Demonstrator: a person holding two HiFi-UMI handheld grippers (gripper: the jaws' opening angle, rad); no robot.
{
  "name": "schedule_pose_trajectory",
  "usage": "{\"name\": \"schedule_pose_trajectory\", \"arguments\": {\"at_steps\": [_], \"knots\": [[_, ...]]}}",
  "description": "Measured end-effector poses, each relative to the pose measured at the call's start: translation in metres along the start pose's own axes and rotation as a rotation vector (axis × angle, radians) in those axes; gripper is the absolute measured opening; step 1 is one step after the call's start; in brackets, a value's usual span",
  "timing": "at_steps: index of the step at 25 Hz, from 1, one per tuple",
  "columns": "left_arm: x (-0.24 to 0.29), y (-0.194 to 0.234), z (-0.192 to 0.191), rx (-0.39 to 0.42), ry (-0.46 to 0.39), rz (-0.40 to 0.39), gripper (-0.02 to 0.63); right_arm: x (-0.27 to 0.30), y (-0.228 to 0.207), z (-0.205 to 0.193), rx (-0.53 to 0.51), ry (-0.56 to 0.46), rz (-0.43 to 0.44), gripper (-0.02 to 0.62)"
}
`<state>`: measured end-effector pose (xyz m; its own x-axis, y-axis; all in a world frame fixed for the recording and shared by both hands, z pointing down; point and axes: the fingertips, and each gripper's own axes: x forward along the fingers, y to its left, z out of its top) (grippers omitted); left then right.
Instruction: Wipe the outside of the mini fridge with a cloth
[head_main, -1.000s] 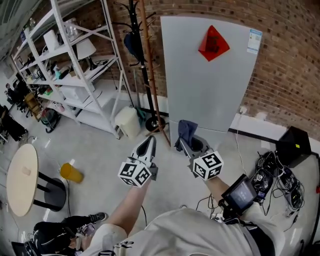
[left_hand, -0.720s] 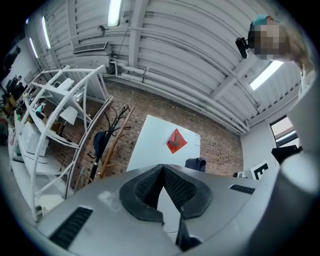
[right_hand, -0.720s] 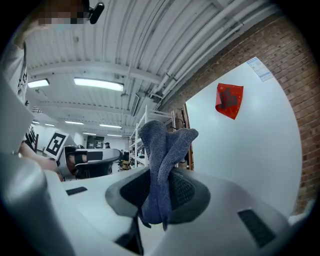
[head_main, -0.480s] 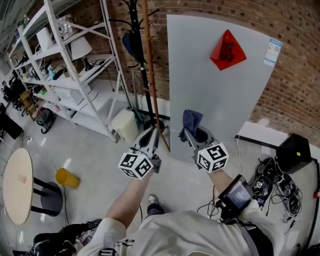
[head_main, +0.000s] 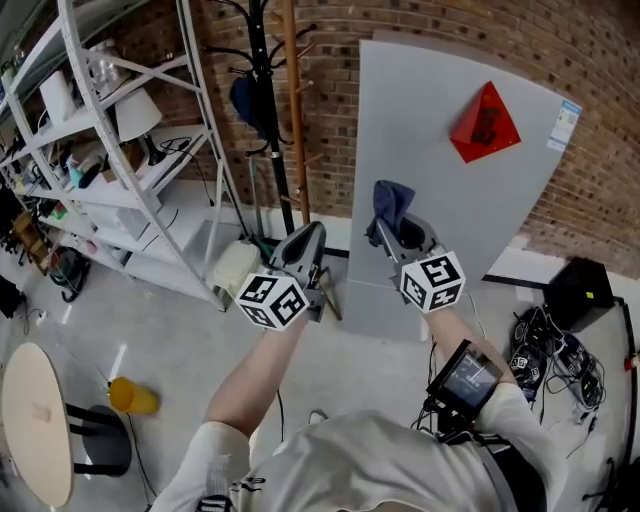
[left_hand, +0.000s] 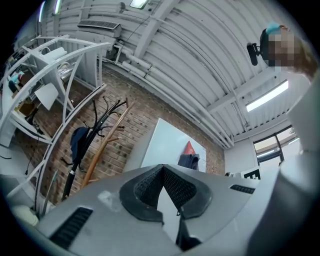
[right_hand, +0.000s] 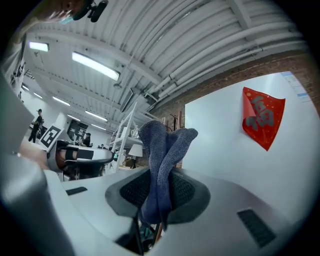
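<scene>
The cloth (right_hand: 162, 150) is a rough blue knit. The mini fridge (head_main: 440, 200) looks smooth, matt pale grey, against a rough brick wall (head_main: 330, 100). The right gripper (right_hand: 160, 172) is matt grey plastic, its fingers (right_hand: 185, 191) dimpled black.

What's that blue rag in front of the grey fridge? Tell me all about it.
The cloth is dark blue, soft and towel-like. It is bunched and folded, pinched in the right claw, two rounded ends standing up above the pads. It is held before the grey front of the mini fridge; whether it touches can't be told.
</scene>
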<state>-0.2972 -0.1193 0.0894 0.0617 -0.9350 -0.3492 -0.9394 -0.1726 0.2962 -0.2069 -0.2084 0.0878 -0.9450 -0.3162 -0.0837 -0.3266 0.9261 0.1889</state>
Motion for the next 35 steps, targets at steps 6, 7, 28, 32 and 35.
{"name": "schedule_pose_trajectory", "arguments": {"at_steps": [6,7,28,32,35], "knots": [[0.017,0.035,0.019,0.003,-0.001,-0.053,0.003,0.039,-0.010,0.014,-0.062,-0.015,-0.086,0.084],[0.023,0.040,0.022,0.003,-0.006,-0.053,0.003,0.044,-0.012,0.017,-0.076,-0.016,-0.091,0.084],[0.118,0.058,0.091,0.100,-0.077,-0.107,0.003,0.144,-0.106,0.154,-0.303,-0.103,-0.218,0.084],[0.122,0.059,0.093,0.097,-0.077,-0.112,0.003,0.155,-0.114,0.163,-0.314,-0.073,-0.251,0.084],[0.125,0.059,0.094,0.100,-0.076,-0.118,0.003,0.152,-0.114,0.163,-0.324,-0.069,-0.258,0.084]]}}
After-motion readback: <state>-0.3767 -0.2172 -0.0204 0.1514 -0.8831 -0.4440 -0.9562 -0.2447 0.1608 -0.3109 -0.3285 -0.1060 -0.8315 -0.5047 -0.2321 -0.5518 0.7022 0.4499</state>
